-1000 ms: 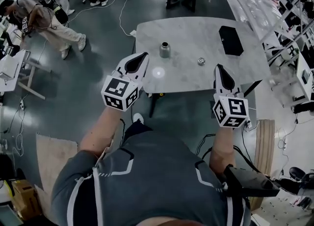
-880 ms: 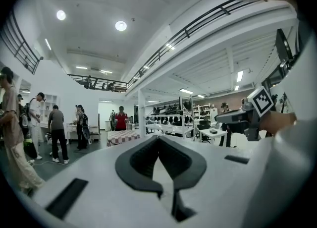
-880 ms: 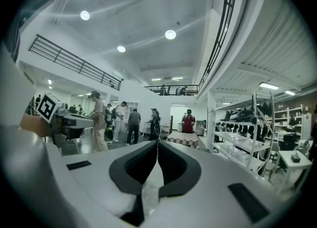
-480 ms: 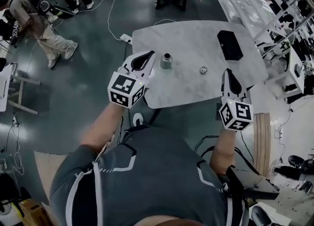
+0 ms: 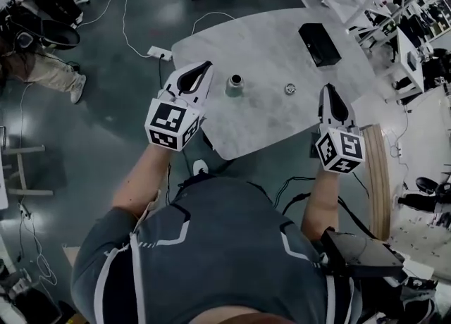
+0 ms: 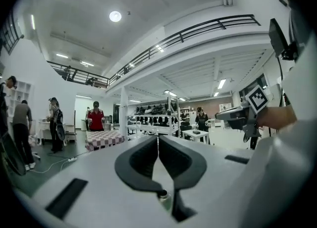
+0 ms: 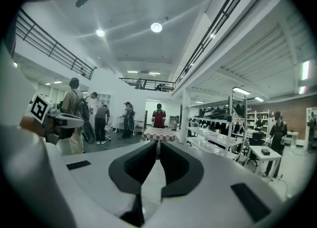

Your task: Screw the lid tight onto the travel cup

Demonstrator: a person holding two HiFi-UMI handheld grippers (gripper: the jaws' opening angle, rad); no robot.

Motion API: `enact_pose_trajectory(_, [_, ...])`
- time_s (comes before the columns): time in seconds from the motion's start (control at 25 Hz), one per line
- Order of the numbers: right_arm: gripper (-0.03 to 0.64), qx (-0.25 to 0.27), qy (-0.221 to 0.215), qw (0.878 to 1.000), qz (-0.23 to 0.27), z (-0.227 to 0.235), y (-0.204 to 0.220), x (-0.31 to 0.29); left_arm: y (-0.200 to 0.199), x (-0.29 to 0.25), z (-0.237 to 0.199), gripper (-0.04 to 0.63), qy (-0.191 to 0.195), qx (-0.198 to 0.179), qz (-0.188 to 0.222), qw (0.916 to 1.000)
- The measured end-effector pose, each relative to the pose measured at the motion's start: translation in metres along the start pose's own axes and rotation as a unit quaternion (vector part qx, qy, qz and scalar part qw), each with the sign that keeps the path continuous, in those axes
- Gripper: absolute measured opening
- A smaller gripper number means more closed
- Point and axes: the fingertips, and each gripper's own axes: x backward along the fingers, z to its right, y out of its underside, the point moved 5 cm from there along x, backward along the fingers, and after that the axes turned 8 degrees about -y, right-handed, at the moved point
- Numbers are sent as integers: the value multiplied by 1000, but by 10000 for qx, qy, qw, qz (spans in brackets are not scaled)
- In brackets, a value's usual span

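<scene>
Seen from above, the task has not begun. The open cup (image 5: 235, 84) stands upper centre on the pale surface (image 5: 268, 41), and the lid (image 5: 289, 89) lies apart to its right, untouched. Lifting the lid, seating it and twisting it tight all appear to remain. The left gripper (image 5: 205, 67) is held level at the surface's left edge, just beside the cup. The right gripper (image 5: 328, 90) hovers at the right edge, near the lid. Both pairs of jaws are clenched together, grasping nothing.
</scene>
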Motion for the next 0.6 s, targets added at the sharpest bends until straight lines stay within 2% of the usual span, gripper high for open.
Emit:
enact_pose_trajectory(0.24, [47,-16,-33,9999,-139,15,13,-10,11,-17,3,21,123,18,-55,9999])
enact_pose_trajectory(0.36, [158,-38,-125,9997,-207,28,19,-16,13,-27,12,134,196,31,-63,9998])
enact_pose_trajectory(0.44, [167,-34,-208,9996,-200,31,25,-21,18,-30,13,161,160,-14,-115,9998])
enact_pose_trajectory(0.6, [230,-31,-396,9990,-213,39,34,-31,23,-35,21,230,172,-47,-86,9998])
